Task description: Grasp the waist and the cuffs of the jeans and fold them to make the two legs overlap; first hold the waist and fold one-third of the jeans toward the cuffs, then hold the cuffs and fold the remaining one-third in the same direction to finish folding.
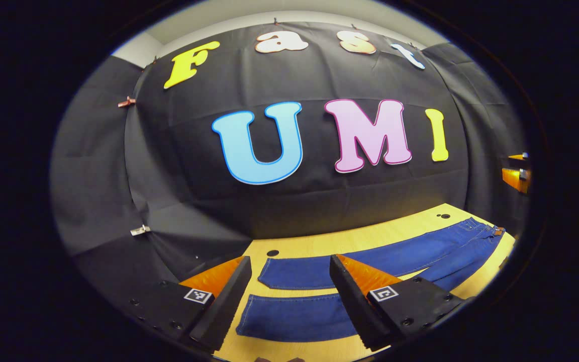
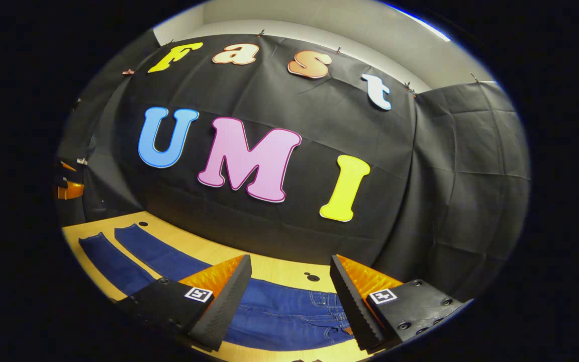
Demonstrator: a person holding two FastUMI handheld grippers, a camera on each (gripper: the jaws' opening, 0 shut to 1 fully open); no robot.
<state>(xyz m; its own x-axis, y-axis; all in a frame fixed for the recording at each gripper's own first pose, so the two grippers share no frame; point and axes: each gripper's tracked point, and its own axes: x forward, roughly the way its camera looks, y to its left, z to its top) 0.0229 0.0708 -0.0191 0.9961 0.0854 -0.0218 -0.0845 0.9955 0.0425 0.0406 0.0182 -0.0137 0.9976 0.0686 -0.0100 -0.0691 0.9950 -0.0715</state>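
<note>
Item 1, jeans (image 1: 390, 254): blue denim, spread flat on the desk (image 1: 314, 246), both legs laid out side by side and not overlapping. In the left gripper view the two cuffs (image 1: 289, 296) lie nearest my left claw, one leg end beyond the other, a strip of bare desk between them; the legs run away toward the right, where the waist (image 1: 490, 231) sits near the desk's far corner. In the right gripper view the waist, with its stitched seams and belt loops, lies directly under and between the fingers of my right claw, and the legs stretch off to the left toward the cuffs.

Item 2, my left claw (image 1: 289, 296): spread wide, holding nothing, hanging above the cuff end; the nearer cuff shows in the gap between the fingers.

Item 3, my right claw (image 2: 289, 296): spread wide, holding nothing, hanging above the waist end. It also appears at the far right edge of the left gripper view as a small orange part.

Item 4, desk: pale wood top with a few small dark round holes (image 1: 272, 253) near the back edge.

Item 5, booth wall (image 2: 445, 201): black cloth, creased, pinned up with clips (image 1: 126, 102), standing just behind the desk.
</note>
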